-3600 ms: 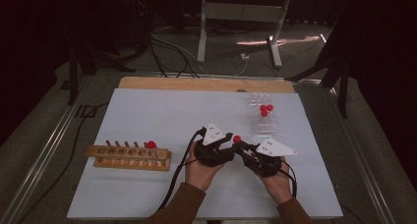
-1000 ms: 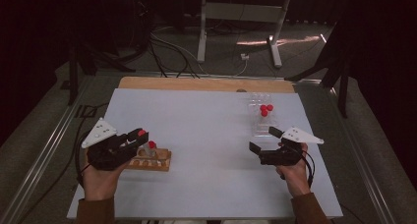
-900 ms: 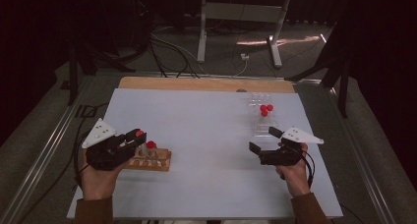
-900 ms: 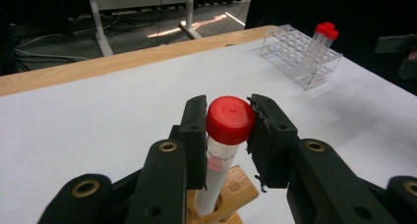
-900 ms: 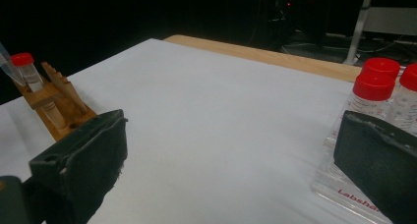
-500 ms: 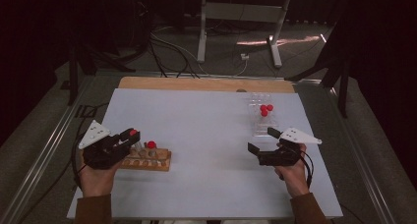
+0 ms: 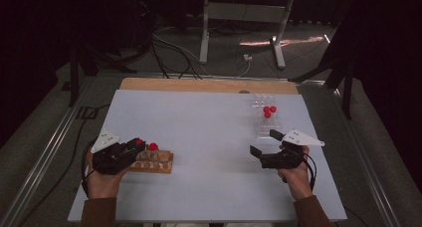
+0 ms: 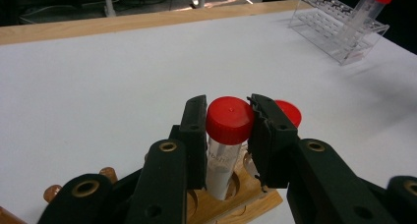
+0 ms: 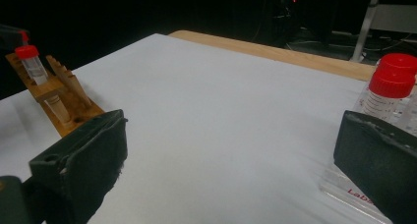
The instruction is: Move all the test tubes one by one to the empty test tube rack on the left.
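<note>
A red-capped tube is clamped between the jaws of the left gripper, the pads pressing on either side just under and against the cap, while its lower end is seated in a hole of the wooden rack at the near left of the table. A second red cap is seen just behind the right-hand jaw, in the neighbouring hole. The tube is judged to be light, thin-walled clear plastic: stiff enough to be pinched firmly, yet smooth and round, so it could swivel or slip if gripped off-centre. The hold is best taken high on the body, where the cap's rim gives a ledge against sliding. The fit in the hole looks close, so the tube is best kept upright. The right gripper is held wide open with nothing between its jaws, near the clear plastic rack, where more capped tubes are standing.
</note>
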Demonstrator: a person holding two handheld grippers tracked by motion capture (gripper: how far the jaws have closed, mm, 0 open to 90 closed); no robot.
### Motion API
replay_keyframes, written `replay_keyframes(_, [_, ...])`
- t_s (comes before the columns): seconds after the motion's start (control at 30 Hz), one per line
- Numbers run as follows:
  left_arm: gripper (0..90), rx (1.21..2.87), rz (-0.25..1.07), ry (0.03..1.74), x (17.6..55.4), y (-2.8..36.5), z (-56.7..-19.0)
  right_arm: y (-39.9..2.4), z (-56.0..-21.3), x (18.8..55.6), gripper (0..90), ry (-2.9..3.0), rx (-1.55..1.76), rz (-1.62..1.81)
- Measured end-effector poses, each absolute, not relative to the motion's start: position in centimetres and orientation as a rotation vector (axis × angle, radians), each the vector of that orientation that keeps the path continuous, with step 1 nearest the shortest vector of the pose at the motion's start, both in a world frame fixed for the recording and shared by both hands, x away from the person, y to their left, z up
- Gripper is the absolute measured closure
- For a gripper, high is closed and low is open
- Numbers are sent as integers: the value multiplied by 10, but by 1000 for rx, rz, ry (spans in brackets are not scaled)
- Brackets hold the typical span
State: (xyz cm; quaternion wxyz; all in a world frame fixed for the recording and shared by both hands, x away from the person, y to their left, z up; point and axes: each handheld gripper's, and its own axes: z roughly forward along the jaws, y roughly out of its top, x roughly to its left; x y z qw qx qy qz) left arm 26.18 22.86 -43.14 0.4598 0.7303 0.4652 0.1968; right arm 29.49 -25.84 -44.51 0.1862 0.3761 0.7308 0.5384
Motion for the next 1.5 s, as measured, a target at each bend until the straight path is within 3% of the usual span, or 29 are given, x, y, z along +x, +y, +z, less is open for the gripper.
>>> replay_keyframes(0.43, [654,1806,469,1168,264,231,-438,-259,-446,295,0,2058,1061,1517])
replay_keyframes(0.6, [525,1748,466,1144,262,235,-434,-259,-446,295,0,2056,1059,1519])
replay_keyframes(0.93, [169,1573,536,1117,256,242,-422,-262,-446,297,0,2041,1087,1542])
replay_keyframes(1.23, [16,1522,541,1093,254,242,-420,-277,-433,301,0,1971,1112,1528])
replay_keyframes(1.5, [5,1495,560,1091,253,241,-421,-287,-431,314,0,1950,1139,1493])
